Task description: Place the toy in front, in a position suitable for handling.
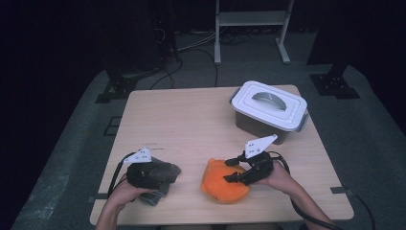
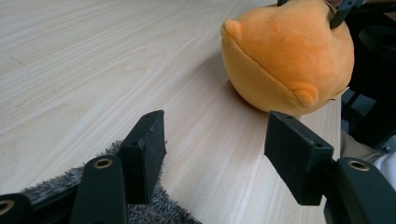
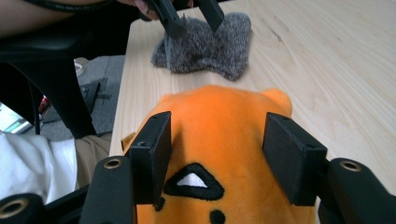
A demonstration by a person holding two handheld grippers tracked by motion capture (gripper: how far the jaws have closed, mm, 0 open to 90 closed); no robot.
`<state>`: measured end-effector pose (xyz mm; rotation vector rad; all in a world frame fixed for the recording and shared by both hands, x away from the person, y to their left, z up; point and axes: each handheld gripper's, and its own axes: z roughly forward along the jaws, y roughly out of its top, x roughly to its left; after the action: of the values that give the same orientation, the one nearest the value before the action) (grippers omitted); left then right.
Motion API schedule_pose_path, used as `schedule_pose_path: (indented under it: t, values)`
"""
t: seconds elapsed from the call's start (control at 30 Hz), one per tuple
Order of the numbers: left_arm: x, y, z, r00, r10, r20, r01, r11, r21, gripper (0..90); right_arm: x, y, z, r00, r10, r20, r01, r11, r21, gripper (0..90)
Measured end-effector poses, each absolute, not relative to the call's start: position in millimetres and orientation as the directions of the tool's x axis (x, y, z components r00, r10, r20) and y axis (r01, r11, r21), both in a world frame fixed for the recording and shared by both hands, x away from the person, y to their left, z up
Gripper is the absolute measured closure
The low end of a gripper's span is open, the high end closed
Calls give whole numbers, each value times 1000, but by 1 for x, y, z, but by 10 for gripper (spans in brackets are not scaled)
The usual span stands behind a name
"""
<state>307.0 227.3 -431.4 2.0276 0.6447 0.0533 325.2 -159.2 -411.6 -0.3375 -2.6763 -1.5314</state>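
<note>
An orange plush toy (image 1: pixel 222 182) (image 2: pixel 285 56) (image 3: pixel 219 126) lies near the table's front edge, right of centre. My right gripper (image 1: pixel 232 170) (image 3: pixel 217 135) reaches over it from the right, its jaws open and standing to either side of the toy's head without squeezing it. A grey furry plush (image 1: pixel 165 171) (image 3: pixel 208 44) (image 2: pixel 154 210) lies at the front left. My left gripper (image 1: pixel 165 175) (image 2: pixel 215 135) (image 3: pixel 191 18) hovers over it with jaws open, bare wood between them and grey fur under one jaw.
A white lidded box (image 1: pixel 270 110) with a grey handle stands at the back right of the wooden table (image 1: pixel 191 115). Behind the table on the floor stand a white metal frame (image 1: pixel 251 19) and some cables.
</note>
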Motion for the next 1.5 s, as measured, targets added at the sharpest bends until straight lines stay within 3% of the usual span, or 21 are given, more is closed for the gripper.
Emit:
schedule_pose_path:
  t: [0.27, 0.73, 1.5]
  values:
    - [307, 227, -431, 860, 462, -217, 417, -391, 820, 368, 326, -166, -402, -972, 185, 143, 215, 472, 855, 382]
    - [306, 227, -428, 857, 474, -203, 410, -387, 826, 313, 342, -195, -382, -946, 299, 124, 256, 456, 852, 265]
    - [308, 224, -428, 855, 491, -166, 379, -374, 846, 187, 380, -256, -340, -876, 482, 26, 273, 449, 851, 261]
